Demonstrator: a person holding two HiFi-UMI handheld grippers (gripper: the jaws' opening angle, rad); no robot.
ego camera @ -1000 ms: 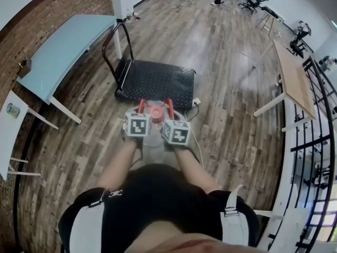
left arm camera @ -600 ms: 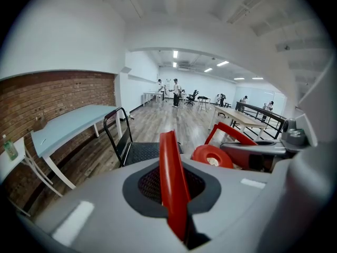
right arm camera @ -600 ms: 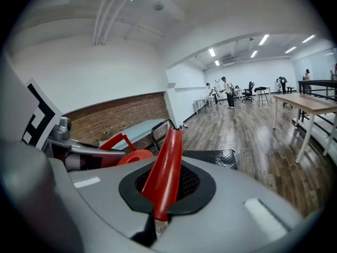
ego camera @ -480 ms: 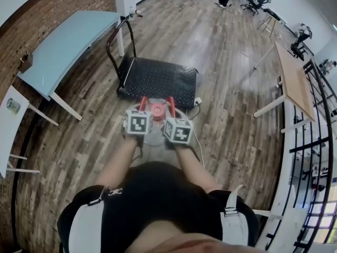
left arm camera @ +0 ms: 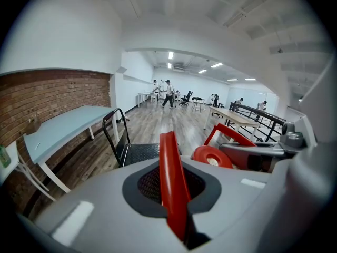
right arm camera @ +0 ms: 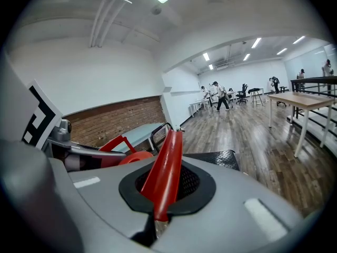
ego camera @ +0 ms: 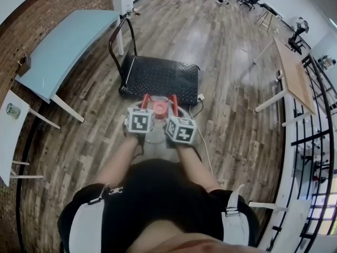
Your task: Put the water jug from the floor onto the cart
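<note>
The water jug (ego camera: 154, 136) is a clear bottle with a red cap (ego camera: 160, 108) and two red handle bars, and it hangs just short of the black cart (ego camera: 160, 77). My left gripper (ego camera: 143, 102) is shut on the left handle bar (left arm camera: 172, 186). My right gripper (ego camera: 172, 103) is shut on the right handle bar (right arm camera: 166, 173). The red cap (left arm camera: 210, 156) sits between the two grippers. Ahead lie the cart deck (left arm camera: 138, 153) and its black push handle (ego camera: 119, 41). My arms and the marker cubes hide most of the jug's body.
A light blue table (ego camera: 63, 46) stands left of the cart along a brick wall. A wooden table (ego camera: 292, 73) and a black railing (ego camera: 321, 115) are on the right. A white cable (ego camera: 204, 147) runs across the wooden floor. People walk far off at the back.
Both grippers, with the jug between them, have moved forward towards the cart's near edge. Their grip on the red handle bars looks the same.
</note>
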